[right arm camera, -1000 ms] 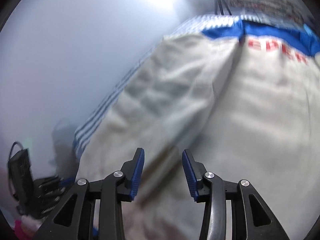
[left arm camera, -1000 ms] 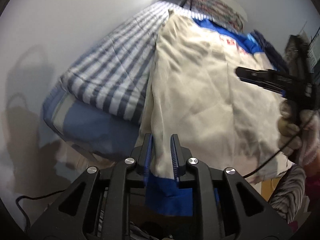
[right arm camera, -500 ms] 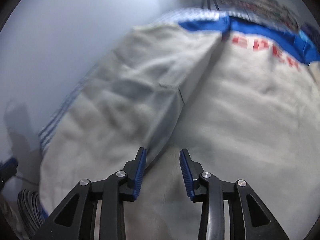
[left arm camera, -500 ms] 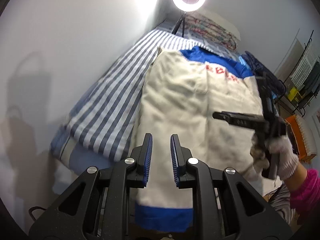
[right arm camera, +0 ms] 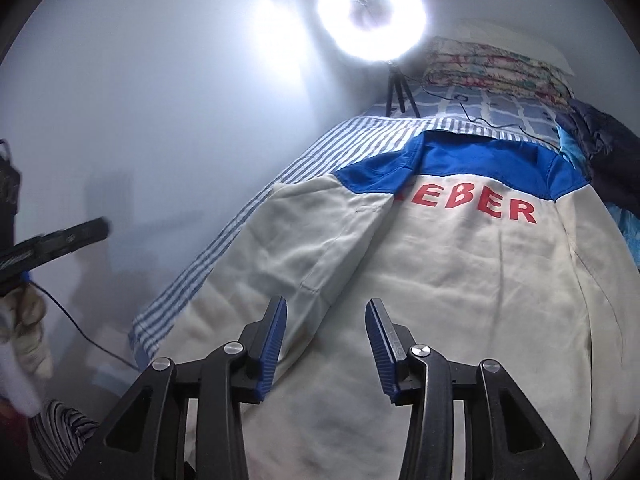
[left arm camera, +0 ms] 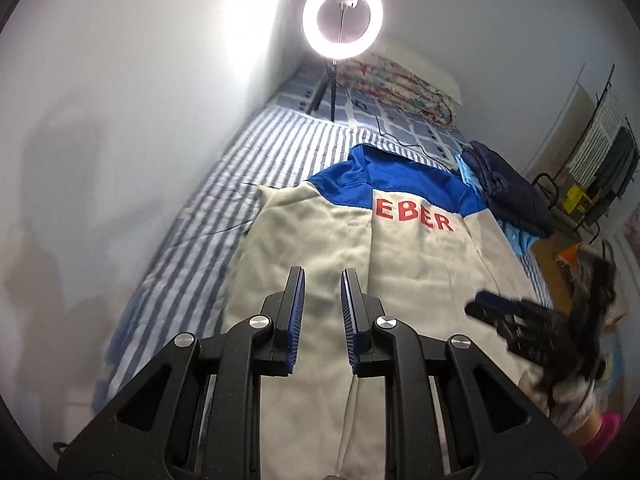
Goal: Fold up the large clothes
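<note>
- The jacket (left arm camera: 404, 264) is a big cream thing with a royal-blue yoke and collar and red block letters under the blue; it lies flat through the middle of both views on the striped bed sheet (left arm camera: 224, 216).
- One sleeve is folded in over the body on the left side, so in the right wrist view its edge covers the start of the lettering, which reads roughly "EBER".
- The bottom hem is cut off by the lower edge of both frames, behind the tool bodies.
- Left gripper (left arm camera: 322, 284), bottom centre of its view: blue pads a narrow gap apart, nothing between them, cloth only behind.
- Right gripper (right arm camera: 326, 312), bottom centre of its view: jaws have just been opening, standing wider than the left ones, empty, above the cream fabric.
- Right gripper also shows at the lower right of the left wrist view, held by a gloved hand (left arm camera: 568, 396), very motion-blurred.
- Ring light (left arm camera: 342, 17) on a small tripod glows at top centre; in the right wrist view it blows out the wall around it.
- Folded floral quilt (left arm camera: 404, 88) and a dark bundle (left arm camera: 508, 196) sit past the collar, upper right, too small to make out.
</note>
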`<action>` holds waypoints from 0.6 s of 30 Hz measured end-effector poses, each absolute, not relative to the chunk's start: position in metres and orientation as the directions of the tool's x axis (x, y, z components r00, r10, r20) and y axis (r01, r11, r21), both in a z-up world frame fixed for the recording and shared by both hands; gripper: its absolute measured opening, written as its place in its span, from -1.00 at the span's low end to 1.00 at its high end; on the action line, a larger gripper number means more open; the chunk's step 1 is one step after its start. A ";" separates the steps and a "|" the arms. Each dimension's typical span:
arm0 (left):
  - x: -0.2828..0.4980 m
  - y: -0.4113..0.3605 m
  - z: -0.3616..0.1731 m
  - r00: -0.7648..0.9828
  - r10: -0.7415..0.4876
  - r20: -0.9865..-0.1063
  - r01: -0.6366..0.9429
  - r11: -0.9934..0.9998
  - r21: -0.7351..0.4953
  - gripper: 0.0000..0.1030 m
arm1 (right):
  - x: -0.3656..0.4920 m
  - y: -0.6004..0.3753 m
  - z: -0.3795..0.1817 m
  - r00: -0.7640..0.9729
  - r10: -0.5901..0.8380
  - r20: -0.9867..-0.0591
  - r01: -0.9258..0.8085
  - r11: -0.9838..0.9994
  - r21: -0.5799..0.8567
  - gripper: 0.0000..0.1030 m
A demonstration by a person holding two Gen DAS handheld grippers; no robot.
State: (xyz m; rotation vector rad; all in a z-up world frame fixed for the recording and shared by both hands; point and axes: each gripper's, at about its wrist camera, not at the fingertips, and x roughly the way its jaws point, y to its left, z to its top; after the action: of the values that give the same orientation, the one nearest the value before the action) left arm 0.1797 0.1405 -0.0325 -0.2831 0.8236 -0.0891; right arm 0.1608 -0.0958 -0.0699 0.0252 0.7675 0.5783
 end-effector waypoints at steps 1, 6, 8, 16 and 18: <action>0.200 0.146 -0.040 0.667 -0.193 -0.719 -0.036 0.956 -0.290 -0.67 | 0.168 -0.096 -0.071 0.569 0.503 -0.651 -0.474 0.847 0.240 -0.12; 0.274 0.167 -0.081 0.631 -0.204 -0.748 -0.070 0.946 -0.317 -0.17 | 0.219 -0.081 -0.095 0.518 0.505 -0.691 -0.428 0.852 0.302 -0.02; 0.301 0.175 -0.102 0.615 -0.216 -0.759 -0.084 0.938 -0.335 -0.17 | 0.240 -0.069 -0.106 0.504 0.487 -0.713 -0.421 0.860 0.290 -0.03; 0.379 0.176 -0.166 0.584 -0.201 -0.787 -0.106 0.942 -0.320 -0.46 | 0.306 -0.026 -0.140 0.451 0.552 -0.701 -0.475 0.814 0.335 -0.41; 0.394 0.179 -0.183 0.571 -0.135 -0.810 -0.143 0.955 -0.260 -0.46 | 0.315 -0.013 -0.151 0.437 0.549 -0.712 -0.493 0.809 0.321 -0.42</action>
State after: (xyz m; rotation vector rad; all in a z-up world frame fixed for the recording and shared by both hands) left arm 0.3938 0.1789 -0.1830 -0.3139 0.9670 0.0049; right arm 0.3151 -0.0134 -0.1506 0.0686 0.9113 0.6483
